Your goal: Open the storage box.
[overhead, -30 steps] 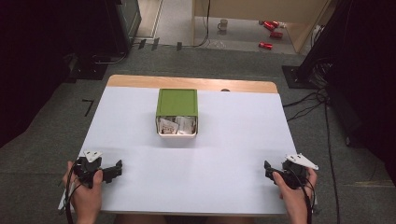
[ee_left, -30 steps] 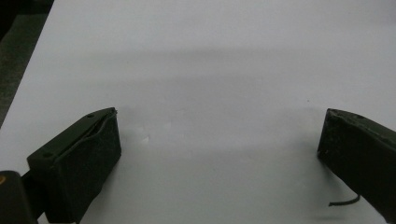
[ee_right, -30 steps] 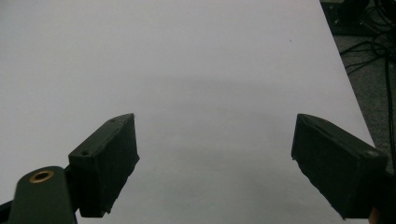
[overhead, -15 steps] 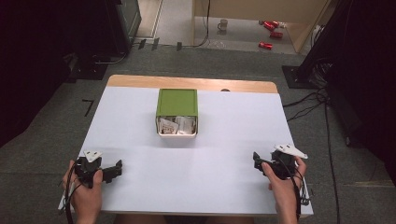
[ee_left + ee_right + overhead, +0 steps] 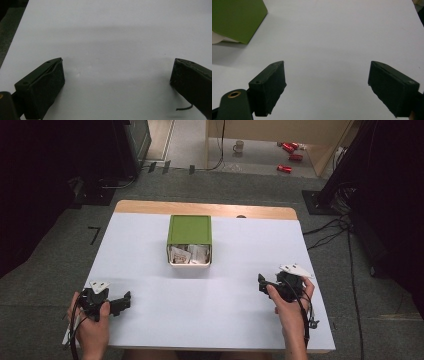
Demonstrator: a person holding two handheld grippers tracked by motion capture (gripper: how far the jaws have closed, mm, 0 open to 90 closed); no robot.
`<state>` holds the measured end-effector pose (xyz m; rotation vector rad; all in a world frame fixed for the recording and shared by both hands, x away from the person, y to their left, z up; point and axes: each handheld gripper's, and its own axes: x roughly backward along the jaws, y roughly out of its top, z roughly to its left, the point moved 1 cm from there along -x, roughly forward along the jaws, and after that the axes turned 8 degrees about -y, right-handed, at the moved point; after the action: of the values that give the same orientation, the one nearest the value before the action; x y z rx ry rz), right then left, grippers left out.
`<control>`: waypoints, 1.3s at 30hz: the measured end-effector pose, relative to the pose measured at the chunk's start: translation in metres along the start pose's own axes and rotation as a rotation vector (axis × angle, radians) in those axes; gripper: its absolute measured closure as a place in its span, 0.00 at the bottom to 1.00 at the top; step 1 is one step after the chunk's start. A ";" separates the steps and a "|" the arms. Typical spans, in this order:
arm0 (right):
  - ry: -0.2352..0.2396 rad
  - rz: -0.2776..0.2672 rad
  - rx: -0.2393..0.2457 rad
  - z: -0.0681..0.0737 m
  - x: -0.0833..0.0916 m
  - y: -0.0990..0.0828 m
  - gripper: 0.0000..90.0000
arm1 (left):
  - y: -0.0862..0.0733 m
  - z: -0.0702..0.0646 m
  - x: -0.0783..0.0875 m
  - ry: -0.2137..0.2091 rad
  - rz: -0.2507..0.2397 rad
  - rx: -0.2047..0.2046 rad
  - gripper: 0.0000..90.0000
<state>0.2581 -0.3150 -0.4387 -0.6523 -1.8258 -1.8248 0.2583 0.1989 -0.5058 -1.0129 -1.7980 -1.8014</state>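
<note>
Green square box [image 5: 189, 230] with a flat lid, paper packets [image 5: 189, 255] showing, on matte white table [image 5: 240, 320]; left gripper [image 5: 122, 301] and right gripper [image 5: 261, 282], black blocky jaws apart, empty.

The box [image 5: 189, 239] sits mid-table [image 5: 225, 320], packets [image 5: 190, 255] inside, claws nearer corners.
</note>
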 end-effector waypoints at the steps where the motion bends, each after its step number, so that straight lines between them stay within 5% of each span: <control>1: 0.004 -0.003 0.002 0.003 -0.001 0.002 0.16 | 0.000 0.000 0.000 0.000 0.000 0.000 0.00; 39: 0.158 -0.057 0.029 0.107 -0.023 0.055 0.16 | 0.000 0.000 0.000 0.001 0.003 -0.001 0.00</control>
<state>0.3110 -0.2083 -0.4113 -0.4360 -1.7799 -1.8273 0.2587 0.1990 -0.5056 -1.0147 -1.7946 -1.8013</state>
